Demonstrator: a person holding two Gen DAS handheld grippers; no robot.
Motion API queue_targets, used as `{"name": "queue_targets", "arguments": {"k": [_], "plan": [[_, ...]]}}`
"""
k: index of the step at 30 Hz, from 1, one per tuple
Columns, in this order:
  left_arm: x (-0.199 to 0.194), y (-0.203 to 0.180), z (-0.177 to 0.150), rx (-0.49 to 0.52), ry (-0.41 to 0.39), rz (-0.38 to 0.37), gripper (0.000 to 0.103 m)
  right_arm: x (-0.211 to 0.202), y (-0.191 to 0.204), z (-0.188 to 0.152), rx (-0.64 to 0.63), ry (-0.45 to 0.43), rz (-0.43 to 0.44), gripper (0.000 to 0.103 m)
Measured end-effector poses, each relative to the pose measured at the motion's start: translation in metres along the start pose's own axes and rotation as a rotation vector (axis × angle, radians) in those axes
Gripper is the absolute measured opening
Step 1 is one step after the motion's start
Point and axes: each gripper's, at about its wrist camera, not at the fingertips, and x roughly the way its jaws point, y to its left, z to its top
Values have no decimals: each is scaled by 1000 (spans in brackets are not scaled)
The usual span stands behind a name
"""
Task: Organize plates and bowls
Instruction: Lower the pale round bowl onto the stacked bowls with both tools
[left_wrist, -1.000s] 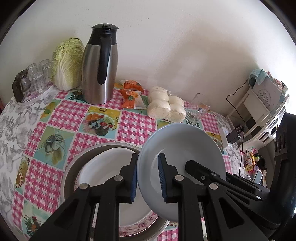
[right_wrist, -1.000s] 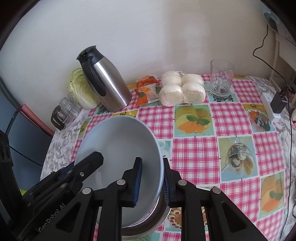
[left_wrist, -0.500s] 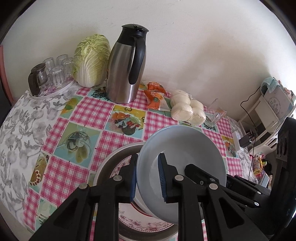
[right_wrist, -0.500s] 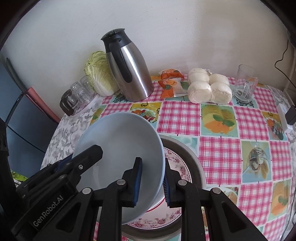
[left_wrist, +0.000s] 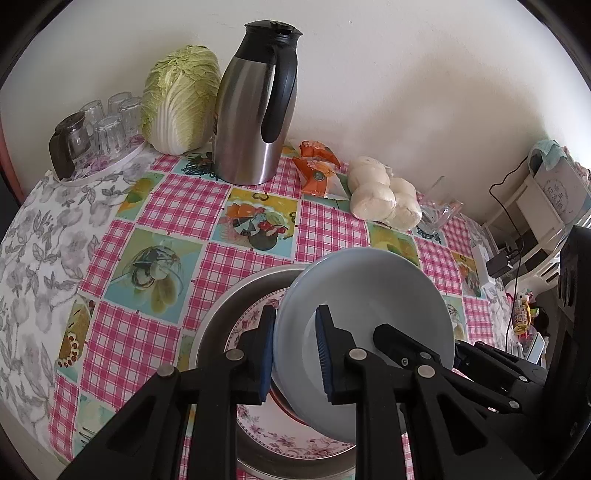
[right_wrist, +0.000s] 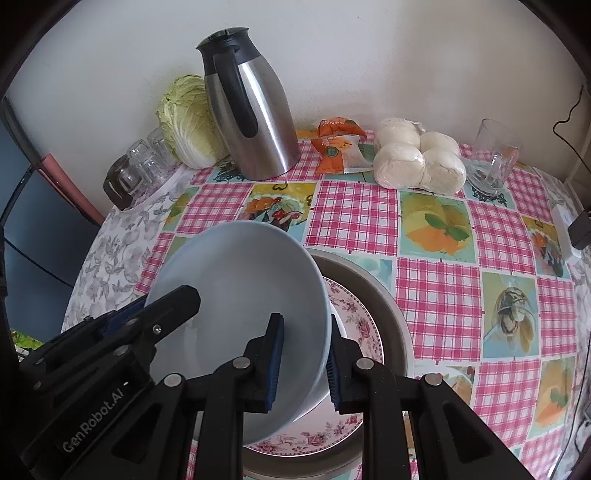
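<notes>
A pale blue bowl is held by both grippers above the table. My left gripper is shut on its left rim. My right gripper is shut on its right rim. Below the bowl lies a floral-rimmed plate inside a round metal basin. The bowl hides most of the plate's middle. Each gripper shows in the other's view, gripping the opposite rim.
At the back stand a steel thermos jug, a cabbage, glasses on a tray, snack packets, white buns and a glass mug. A white rack stands off the table's right.
Both grippers have lifted the blue bowl up and back from the basin. The floral plate under it has come more into sight and the table looks farther off.
</notes>
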Motion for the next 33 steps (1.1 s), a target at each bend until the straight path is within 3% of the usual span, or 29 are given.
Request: {"name": "queue_targets", "arguments": {"k": [14, 18, 33], "plan": [[6, 0, 0, 10, -11, 62, 21, 4, 0, -2, -8, 31, 14, 25], [7, 1, 0, 16, -15, 86, 15, 3, 0, -2, -6, 33, 17, 25], [11, -2, -1, 32, -14, 91, 14, -3, -9, 0, 31, 26, 63, 27]]}}
